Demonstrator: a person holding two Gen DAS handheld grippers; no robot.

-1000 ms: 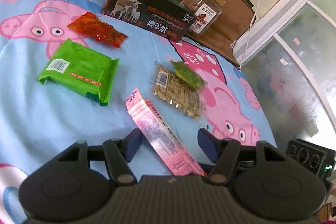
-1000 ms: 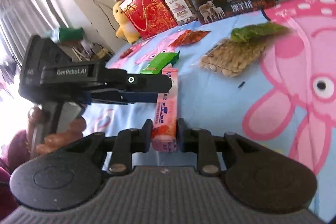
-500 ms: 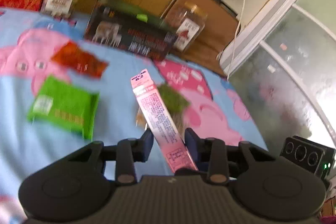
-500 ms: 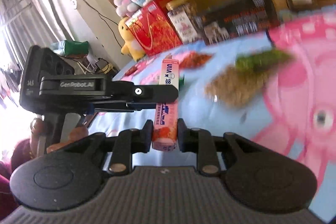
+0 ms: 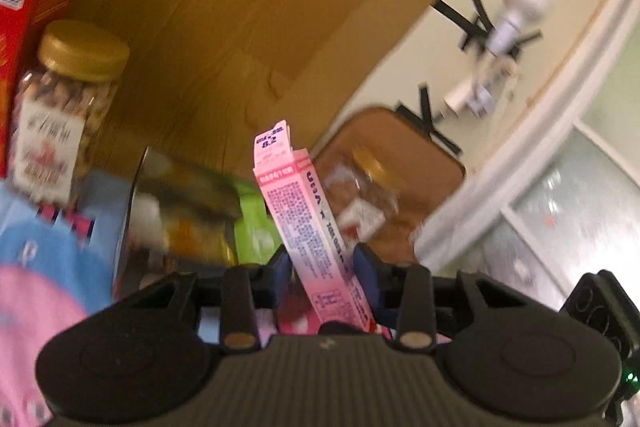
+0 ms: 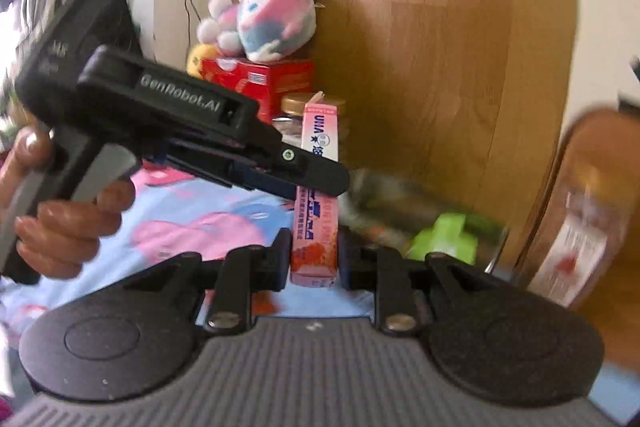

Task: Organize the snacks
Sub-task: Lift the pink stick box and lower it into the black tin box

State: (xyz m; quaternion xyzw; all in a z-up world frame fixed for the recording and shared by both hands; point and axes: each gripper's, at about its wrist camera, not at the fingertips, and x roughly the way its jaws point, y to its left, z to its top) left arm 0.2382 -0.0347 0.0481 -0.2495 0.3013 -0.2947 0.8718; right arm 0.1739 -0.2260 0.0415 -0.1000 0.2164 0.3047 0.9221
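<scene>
My left gripper point(image 5: 320, 267) clamped on pink snack box point(image 5: 308, 219), jaws just closed in around it; my right gripper point(image 6: 314, 259) pinches its lower end, box upright above cartoon-print cloth point(image 6: 192, 223). Only right view shows hand point(image 6: 60, 211). Behind, blurred, probably nut jar point(image 5: 60, 107).

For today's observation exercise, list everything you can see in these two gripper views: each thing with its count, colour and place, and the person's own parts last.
Snack box: one, pink, clamped by both grippers.
Jars: two, gold lids, by the wooden board.
Gift box: one, red, behind the left jar.
Plush toys: two, pink-blue and yellow, at the red box.
Dark box: one, blurred, centre.
Bedsheet: blue and pink.
Left gripper: black, shut on box.
Right gripper: black, shut on box.
Hand: one, holding the left gripper.
</scene>
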